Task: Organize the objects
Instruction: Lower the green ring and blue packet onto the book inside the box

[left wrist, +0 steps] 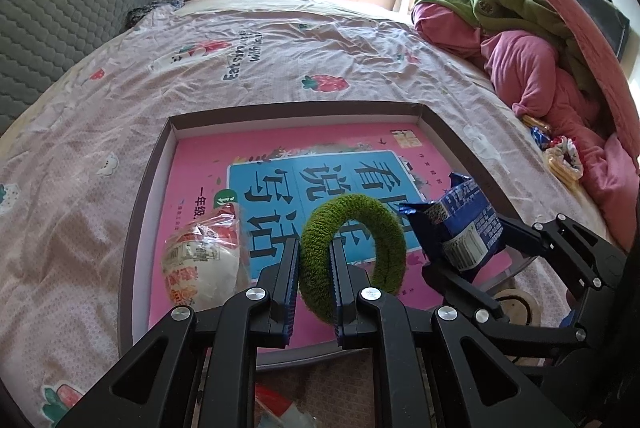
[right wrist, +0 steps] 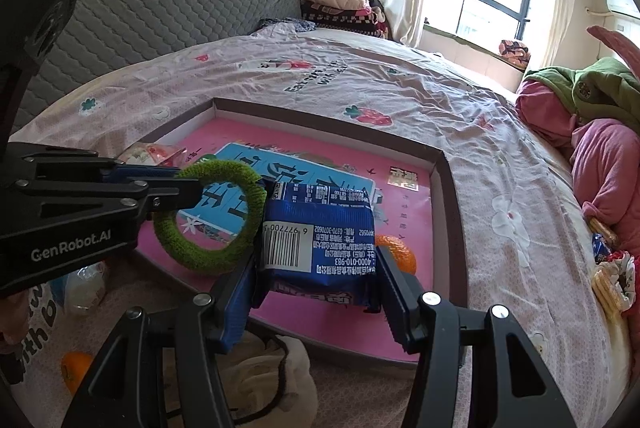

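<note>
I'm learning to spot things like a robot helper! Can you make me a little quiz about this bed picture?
1. True or false: the left gripper pinches the green fuzzy ring.
2. What does the right gripper hold? A) an orange B) the blue snack packet C) a sock
3. What colour is the book lying in the shallow box?

Key: 1 true. 2 B. 3 pink.

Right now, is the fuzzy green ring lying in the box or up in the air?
Up in the air. The left tongs pinch the green ring, holding it on edge above the pink book.
</note>
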Demonstrator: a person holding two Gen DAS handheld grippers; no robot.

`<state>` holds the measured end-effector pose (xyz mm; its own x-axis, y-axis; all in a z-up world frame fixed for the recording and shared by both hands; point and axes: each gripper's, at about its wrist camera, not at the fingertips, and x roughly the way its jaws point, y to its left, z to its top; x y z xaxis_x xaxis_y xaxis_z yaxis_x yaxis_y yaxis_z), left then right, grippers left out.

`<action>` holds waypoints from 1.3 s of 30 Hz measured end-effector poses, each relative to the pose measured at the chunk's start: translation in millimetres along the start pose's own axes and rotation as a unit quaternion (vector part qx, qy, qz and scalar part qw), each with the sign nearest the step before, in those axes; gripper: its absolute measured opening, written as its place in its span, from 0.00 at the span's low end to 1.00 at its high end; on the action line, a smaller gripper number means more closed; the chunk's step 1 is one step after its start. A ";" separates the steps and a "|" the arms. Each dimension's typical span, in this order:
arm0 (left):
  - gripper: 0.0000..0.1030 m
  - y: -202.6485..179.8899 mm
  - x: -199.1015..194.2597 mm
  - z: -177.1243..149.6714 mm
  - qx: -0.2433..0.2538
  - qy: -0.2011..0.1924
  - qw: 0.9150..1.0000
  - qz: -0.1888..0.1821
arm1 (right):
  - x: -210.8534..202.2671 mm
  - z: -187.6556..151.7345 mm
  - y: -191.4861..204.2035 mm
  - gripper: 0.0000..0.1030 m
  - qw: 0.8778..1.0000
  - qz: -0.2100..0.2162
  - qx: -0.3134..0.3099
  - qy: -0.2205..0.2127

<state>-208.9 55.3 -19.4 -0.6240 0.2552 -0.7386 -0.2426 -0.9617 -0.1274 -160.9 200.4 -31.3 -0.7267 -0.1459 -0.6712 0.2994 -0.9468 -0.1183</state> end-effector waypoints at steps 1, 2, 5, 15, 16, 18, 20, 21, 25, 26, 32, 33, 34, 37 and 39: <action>0.14 0.5 0.0 0.5 -0.001 0.000 1.000 0.000 | 0.4 -0.4 1.3 0.55 1.000 0.003 -0.002 0.001; 0.14 0.8 0.2 0.7 -0.001 -0.001 1.000 0.001 | 1.1 -0.8 2.4 0.55 1.000 0.005 -0.005 0.003; 0.14 1.2 2.1 0.5 0.000 0.002 1.000 0.002 | 0.9 -0.7 2.0 0.55 1.000 0.006 -0.004 0.004; 0.14 1.8 6.7 -2.1 0.003 0.008 1.000 0.007 | 1.1 -0.8 2.3 0.55 1.000 -0.010 -0.011 0.001; 0.14 1.7 7.4 -2.4 0.003 0.010 1.000 0.008 | 1.2 -0.5 2.4 0.55 1.000 -0.011 -0.011 0.001; 0.14 2.1 8.9 -2.8 0.002 0.013 1.000 0.007 | 1.0 -0.3 2.2 0.55 1.000 -0.007 -0.011 0.002; 0.14 1.7 9.2 -2.6 0.003 0.014 1.000 0.009 | 1.1 0.3 1.4 0.55 1.000 0.006 -0.007 0.006; 0.14 1.9 8.8 -2.6 0.003 0.013 1.000 0.009 | 1.2 0.7 1.4 0.55 1.000 0.009 -0.006 0.007; 0.14 4.1 7.0 -2.1 0.000 0.011 1.000 0.014 | 0.0 1.1 4.5 0.55 1.000 0.015 -0.014 0.009; 0.14 5.2 6.7 -1.8 -0.001 0.010 1.000 0.015 | -0.4 0.8 5.2 0.55 1.000 0.015 -0.015 0.008; 0.14 7.1 8.1 -1.7 -0.001 0.014 1.000 0.021 | 0.7 1.7 5.8 0.55 0.999 0.029 -0.016 0.009; 0.14 6.9 8.7 -1.9 -0.001 0.016 1.000 0.023 | 2.0 2.1 3.3 0.55 0.999 0.036 -0.010 0.014; 0.14 6.9 9.3 -1.8 -0.001 0.017 1.000 0.024 | 3.1 2.8 2.0 0.55 0.999 0.041 -0.005 0.017; 0.14 7.6 10.1 -2.4 0.000 0.019 0.999 0.028 | 7.6 4.6 -3.0 0.56 0.998 0.056 0.004 0.031; 0.14 8.4 10.6 -2.2 -0.001 0.019 0.999 0.028 | 12.3 8.0 -1.4 0.56 0.997 0.061 -0.013 0.038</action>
<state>-216.0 49.7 -29.8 -0.6079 0.1966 -0.7693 -0.2068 -0.9746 -0.0856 -175.2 197.6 -33.6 -0.6356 -0.2360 -0.7351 0.3995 -0.9153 -0.0516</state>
